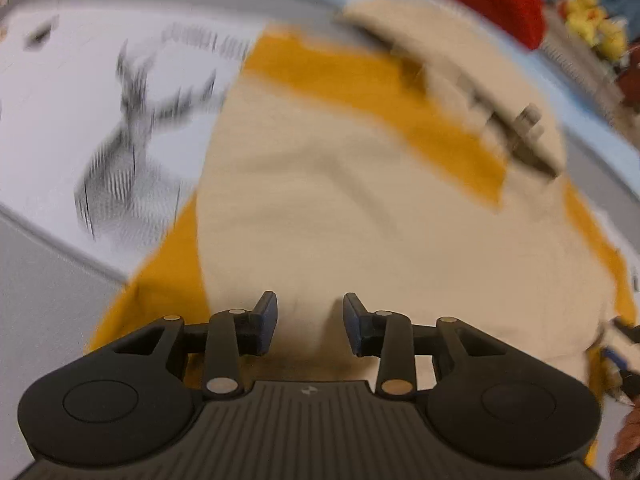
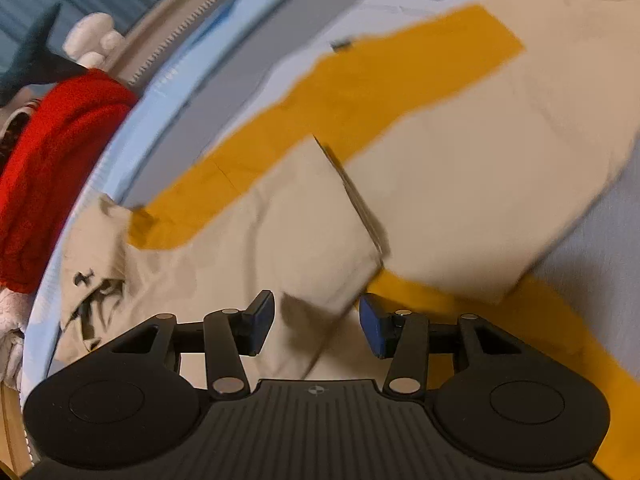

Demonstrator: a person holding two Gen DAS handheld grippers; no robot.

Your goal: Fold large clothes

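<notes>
Both tongs are hanging open over the beige-and-mustard jacket [image 1: 340, 208]: left tongs [image 1: 310, 322] empty, right tongs [image 2: 317, 324] straddling a loose beige flap [image 2: 320, 232], not pinching.

A red cloth [image 2: 60, 152] lies bunched past the pale blue bed edge [image 2: 120, 132]; white plush shapes [image 2: 94, 38] sit beyond it — yellow soft toys [image 1: 596, 26] too, blurred.

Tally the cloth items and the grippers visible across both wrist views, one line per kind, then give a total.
Beige and mustard garment: 1
Red cloth: 1
Grippers, left gripper and right gripper: 2
Total: 4
</notes>
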